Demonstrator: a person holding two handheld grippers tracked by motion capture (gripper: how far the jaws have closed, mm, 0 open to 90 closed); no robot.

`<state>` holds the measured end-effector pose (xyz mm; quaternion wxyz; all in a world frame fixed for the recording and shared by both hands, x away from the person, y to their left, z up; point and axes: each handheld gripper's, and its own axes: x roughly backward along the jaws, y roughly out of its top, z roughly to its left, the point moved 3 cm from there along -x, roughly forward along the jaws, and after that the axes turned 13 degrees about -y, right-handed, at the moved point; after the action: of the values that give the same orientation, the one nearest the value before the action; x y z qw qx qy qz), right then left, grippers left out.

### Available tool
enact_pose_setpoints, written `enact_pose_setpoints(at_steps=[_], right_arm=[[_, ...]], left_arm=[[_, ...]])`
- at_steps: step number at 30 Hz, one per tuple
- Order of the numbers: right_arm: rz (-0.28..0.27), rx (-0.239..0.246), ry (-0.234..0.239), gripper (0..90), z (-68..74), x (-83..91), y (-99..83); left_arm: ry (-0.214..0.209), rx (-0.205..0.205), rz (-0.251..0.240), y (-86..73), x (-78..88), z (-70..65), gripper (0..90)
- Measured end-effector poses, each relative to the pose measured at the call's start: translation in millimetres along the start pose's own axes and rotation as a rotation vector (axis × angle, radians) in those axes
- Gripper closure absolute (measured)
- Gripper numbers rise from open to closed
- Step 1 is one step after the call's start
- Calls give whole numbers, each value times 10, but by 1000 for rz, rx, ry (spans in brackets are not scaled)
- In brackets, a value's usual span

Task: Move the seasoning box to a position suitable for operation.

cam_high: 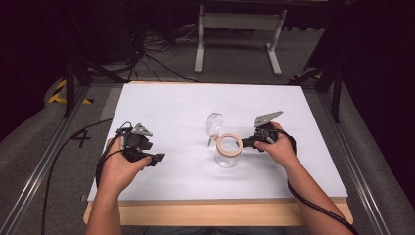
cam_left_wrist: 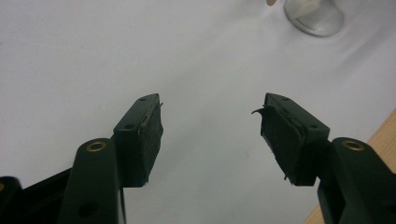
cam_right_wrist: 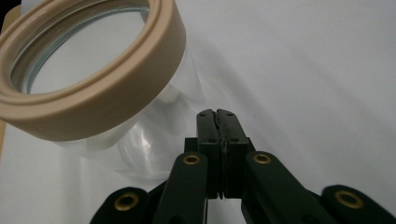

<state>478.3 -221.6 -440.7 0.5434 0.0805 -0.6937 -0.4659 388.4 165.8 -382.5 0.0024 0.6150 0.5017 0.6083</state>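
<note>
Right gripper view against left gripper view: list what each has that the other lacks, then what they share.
Right gripper view alone: the right tool, jaws pressed together with nothing between them, right beside the clear jar, whose tan ring is seen close up. Left gripper view alone: the left tool, jaws wide apart over bare surface, and a strip of the wooden table edge. Both: the white tabletop and the jar, which the left gripper view catches far off at its top edge.

High view overhead; claw views low, sharing jar [cam_high: 228, 151].
</note>
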Motion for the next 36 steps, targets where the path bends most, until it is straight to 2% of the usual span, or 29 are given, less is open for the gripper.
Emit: enact_pose_setpoints(at_steps=[6, 21, 28, 36], right_arm=[[5, 5, 17, 899, 21, -18, 6], [33, 14, 4, 900, 70, 0, -14], [51, 44, 9, 900, 177, 38, -37], [82, 95, 32, 900, 383, 80, -39]], left_arm=[[-4, -5, 11, 0, -17, -9, 392], [-17, 13, 24, 22, -54, 18, 398], [-21, -2, 31, 88, -93, 41, 414], [-44, -24, 29, 187, -167, 37, 415]])
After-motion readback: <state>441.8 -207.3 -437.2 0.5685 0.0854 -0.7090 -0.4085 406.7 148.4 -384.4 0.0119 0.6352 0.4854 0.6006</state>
